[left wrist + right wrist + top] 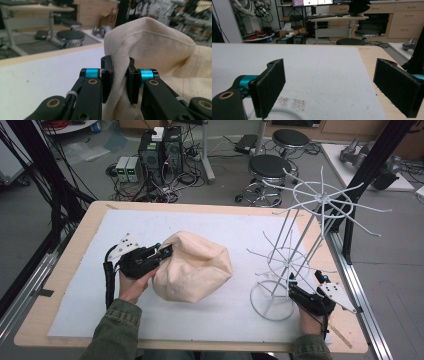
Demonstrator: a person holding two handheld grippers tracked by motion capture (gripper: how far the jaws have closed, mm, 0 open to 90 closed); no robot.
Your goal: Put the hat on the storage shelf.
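A cream cloth bundle (pixel 195 267) lies puffed up in the middle of the white mat (pixel 125 225). My left gripper (pixel 162 251) is at the bundle's left side, shut on a fold of the fabric. In the left gripper view the cream cloth (pixel 155 45) is pinched between the two black pads, and the left gripper (pixel 119 72) points level. A white wire rack (pixel 295 255) with spoked arms stands at the right of the mat. My right gripper (pixel 306 278) rests by the rack's ring base, open. In its own view the right gripper (pixel 332 82) has bare mat between its pads (pixel 270 85).
The wooden table (pixel 75 245) ends close to the rack on the right, where a black frame post (pixel 350 220) rises. Stools (pixel 270 167) and computer boxes (pixel 160 150) stand on the floor beyond the far edge. The rack's base ring (pixel 279 111) curves by the right gripper's left pad.
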